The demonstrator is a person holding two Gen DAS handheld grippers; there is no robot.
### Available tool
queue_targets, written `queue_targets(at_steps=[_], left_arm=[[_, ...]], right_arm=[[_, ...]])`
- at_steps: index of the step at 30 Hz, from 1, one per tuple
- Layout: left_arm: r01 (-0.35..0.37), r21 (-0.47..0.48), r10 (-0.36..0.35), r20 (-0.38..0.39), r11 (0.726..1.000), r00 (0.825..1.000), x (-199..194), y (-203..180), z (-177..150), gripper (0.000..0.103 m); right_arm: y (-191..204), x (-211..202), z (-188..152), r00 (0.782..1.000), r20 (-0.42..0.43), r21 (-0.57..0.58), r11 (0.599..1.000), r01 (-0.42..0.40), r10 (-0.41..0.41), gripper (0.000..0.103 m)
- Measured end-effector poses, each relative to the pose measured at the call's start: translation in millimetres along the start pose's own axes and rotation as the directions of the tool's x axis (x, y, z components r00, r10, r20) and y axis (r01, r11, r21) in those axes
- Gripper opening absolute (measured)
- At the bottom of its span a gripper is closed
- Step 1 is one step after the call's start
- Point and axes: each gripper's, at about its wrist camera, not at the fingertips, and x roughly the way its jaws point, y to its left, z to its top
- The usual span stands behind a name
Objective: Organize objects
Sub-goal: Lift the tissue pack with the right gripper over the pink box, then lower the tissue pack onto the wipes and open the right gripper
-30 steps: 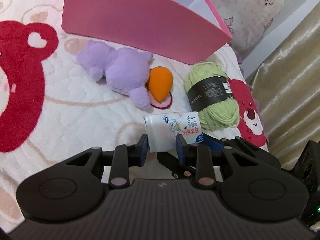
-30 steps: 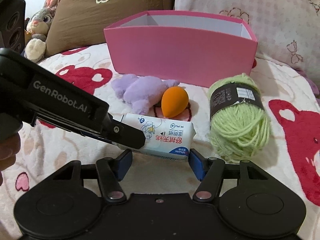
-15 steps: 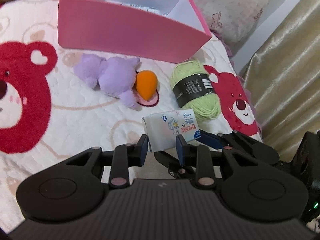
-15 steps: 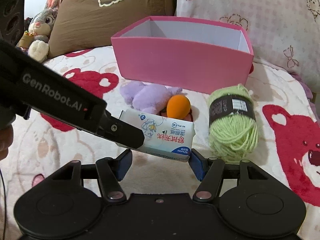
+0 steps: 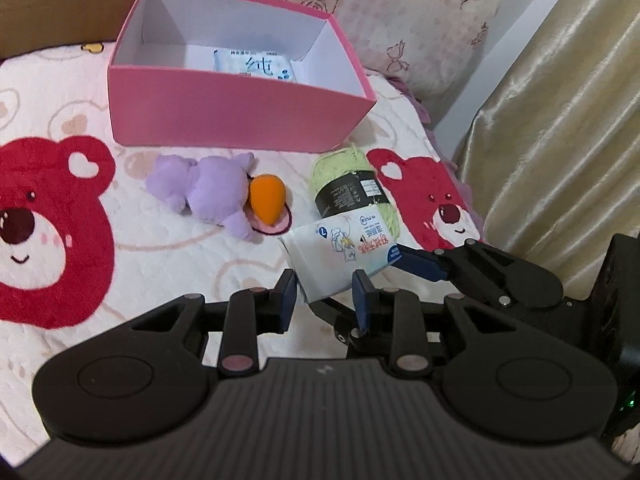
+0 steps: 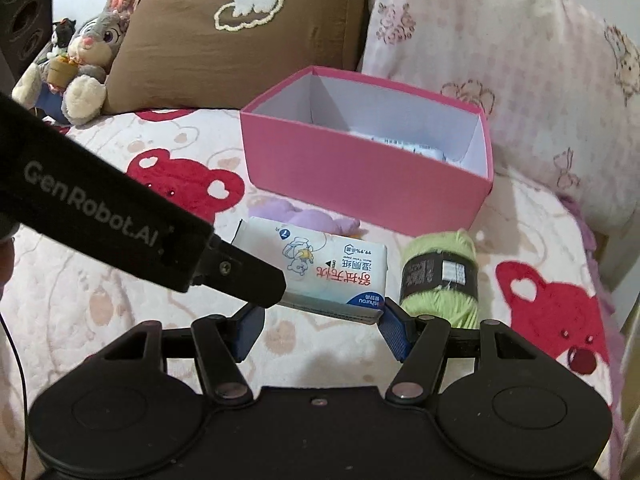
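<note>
Both my grippers pinch the wipes pack [image 6: 324, 270], left gripper [image 5: 325, 294] and right gripper [image 6: 320, 326] together. Its label reads "99.9%". The left's arm says "GenRobot.AI".

The tissue pack [image 5: 344, 252], gripped across its ends by the left gripper [image 5: 325, 294] and the right gripper [image 6: 320, 326], has risen off the blanket [image 5: 168, 256] — a second ago it sat low. The pink box [image 5: 240, 116] at twelve o'clock now shows its inside — a white packet [image 5: 253, 67] lies there.
</note>
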Motion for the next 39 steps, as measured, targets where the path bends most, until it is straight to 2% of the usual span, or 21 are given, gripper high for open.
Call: queue_targets(at_steps=[6,13,21,31,34,39], left_arm=[[-0.007,0.027,0.007,0.009,1.000,1.000,-16,-7,11,0.028],[-0.052,0.091,0.049,0.031,0.995,0.998,-33,-24,30,0.028],[-0.068,0.107,0.062,0.055,0.992,0.997,-42,-28,53,0.029],[-0.104,0.106,0.094,0.100,0.989,0.991,-35,-26,99,0.029],[-0.087,0.080,0.077,0.121,0.993,0.990,-27,-19,121,0.029],[-0.095,0.091,0.081,0.142,0.991,0.987,-12,-15,156,0.029]], right_arm=[[5,-15,17,1.000,0.018,-0.036,0.999,0.012,-0.012,0.067],[4,-31,42,0.998,0.046,-0.081,0.996,0.040,-0.036,0.067],[-2,-31,70,0.997,0.067,-0.122,0.991,0.047,-0.039,0.067],[-20,-11,110,0.993,0.106,-0.171,0.983,0.067,-0.049,0.067],[-31,0,126,0.990,0.126,-0.194,0.977,0.085,-0.061,0.067],[-50,20,150,0.988,0.143,-0.197,0.976,0.093,-0.065,0.067]])
